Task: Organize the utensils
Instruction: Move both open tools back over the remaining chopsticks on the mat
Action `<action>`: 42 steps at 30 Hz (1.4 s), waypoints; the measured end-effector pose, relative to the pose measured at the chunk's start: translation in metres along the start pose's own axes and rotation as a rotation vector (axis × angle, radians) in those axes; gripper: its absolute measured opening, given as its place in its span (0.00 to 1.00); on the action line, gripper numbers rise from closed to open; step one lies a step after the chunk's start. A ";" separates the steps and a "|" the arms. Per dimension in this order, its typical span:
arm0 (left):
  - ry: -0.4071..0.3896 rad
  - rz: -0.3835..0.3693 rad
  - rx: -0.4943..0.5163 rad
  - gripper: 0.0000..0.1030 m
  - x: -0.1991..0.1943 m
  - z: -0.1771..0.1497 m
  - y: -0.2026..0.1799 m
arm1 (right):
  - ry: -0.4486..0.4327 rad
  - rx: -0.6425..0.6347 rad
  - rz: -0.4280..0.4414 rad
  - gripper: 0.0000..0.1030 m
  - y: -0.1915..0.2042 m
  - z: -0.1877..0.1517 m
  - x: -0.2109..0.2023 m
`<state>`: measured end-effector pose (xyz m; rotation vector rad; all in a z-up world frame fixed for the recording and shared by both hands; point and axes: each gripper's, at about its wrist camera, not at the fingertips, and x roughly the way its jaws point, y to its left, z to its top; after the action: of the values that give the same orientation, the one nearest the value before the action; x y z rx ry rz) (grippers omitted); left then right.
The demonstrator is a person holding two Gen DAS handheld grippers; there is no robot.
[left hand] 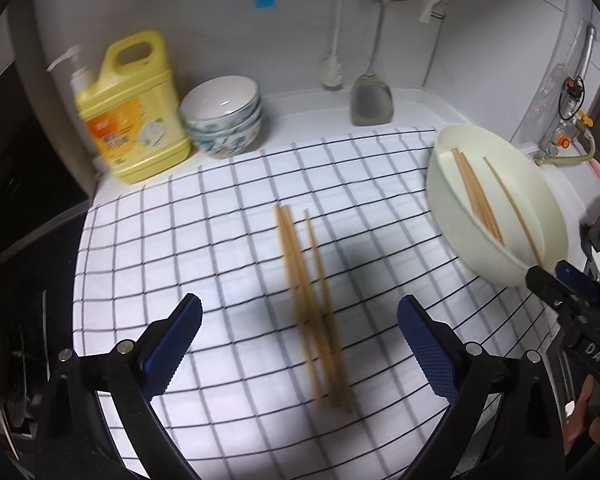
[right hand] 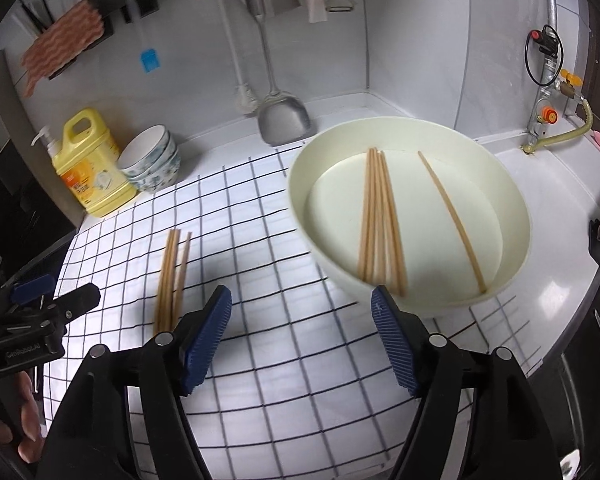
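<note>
Room: a kitchen corner, white table (left hand: 412,112) with a checked cloth (left hand: 220,240) on it.
Left view: the left tool (left hand: 300,344) is wide open and holds nothing. Loose chopsticks (left hand: 304,292) lie on the cloth just ahead of it.
Handling: they look light, thin, stiff and likely to roll; pinch them near the middle.
Right view: the right tool (right hand: 302,336) is open and empty too. More chopsticks (right hand: 380,220) lie in the cream bowl (right hand: 300,208).
Around: yellow soap jug (right hand: 90,176) and stacked bowls (right hand: 152,164), well apart, not in the way.
</note>
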<state>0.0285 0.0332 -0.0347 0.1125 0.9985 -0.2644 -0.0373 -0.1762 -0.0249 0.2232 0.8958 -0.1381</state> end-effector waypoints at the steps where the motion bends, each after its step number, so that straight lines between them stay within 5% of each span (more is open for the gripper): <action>1: 0.004 0.009 -0.005 0.94 0.000 -0.006 0.005 | 0.002 -0.001 0.001 0.70 0.003 -0.003 -0.001; 17: 0.103 0.099 -0.216 0.94 0.009 -0.057 0.042 | 0.108 -0.106 0.143 0.70 0.016 -0.027 0.026; 26: 0.098 0.151 -0.241 0.94 0.005 -0.063 0.051 | 0.145 -0.147 0.212 0.70 0.034 -0.036 0.051; 42: 0.090 0.096 -0.144 0.94 0.043 -0.058 0.087 | 0.165 -0.135 0.100 0.70 0.097 -0.057 0.105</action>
<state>0.0267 0.1224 -0.1048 0.0411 1.0953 -0.1001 0.0051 -0.0707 -0.1289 0.1542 1.0521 0.0343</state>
